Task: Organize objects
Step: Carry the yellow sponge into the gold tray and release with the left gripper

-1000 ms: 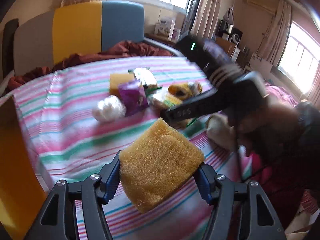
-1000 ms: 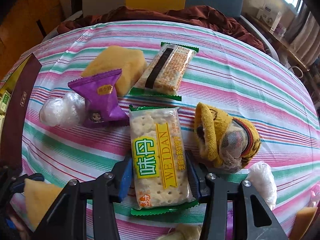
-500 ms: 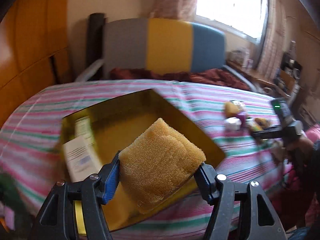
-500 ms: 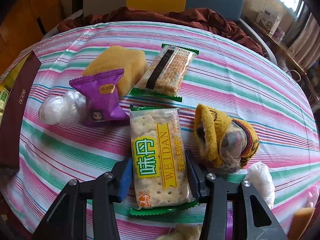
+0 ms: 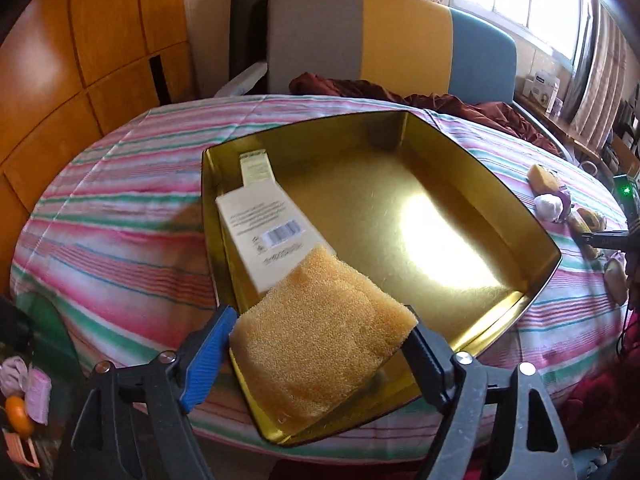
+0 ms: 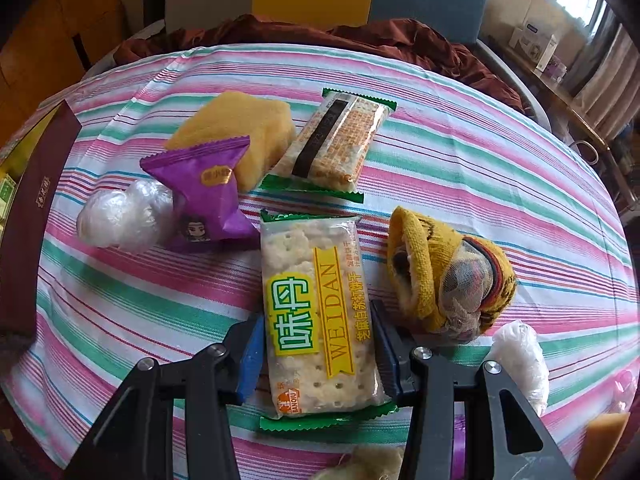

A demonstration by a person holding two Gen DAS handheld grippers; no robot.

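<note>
The left gripper (image 5: 322,344) hung above the near corner of a gold tin tray (image 5: 536,280) that sat on the striped tabletop (image 5: 120,208). Its fingers (image 5: 206,354) had just been opening and stood spread, with a yellow sponge (image 5: 320,336) between them; the left pad showed a gap beside the sponge, while at the right pad I could not tell whether it touched. The sponge sat tilted over the tray's near end, just in front of a cream carton (image 5: 268,236) lying along the tray's left wall. The right gripper (image 6: 318,354) pointed down at the tabletop (image 6: 460,168), its fingers (image 6: 250,356) pinching the lower half of a WEIDAN cracker packet (image 6: 316,300) from both long sides. Beyond that packet lay a second cracker packet (image 6: 336,144), a yellow sponge block (image 6: 236,128), a purple snack sachet (image 6: 204,188) leaning on the block, and a ball of clear plastic wrap (image 6: 120,216) touching the sachet. A rolled yellow sock (image 6: 448,276) lay just right of the held packet, with another plastic wad (image 6: 520,356) nearer the edge.
</note>
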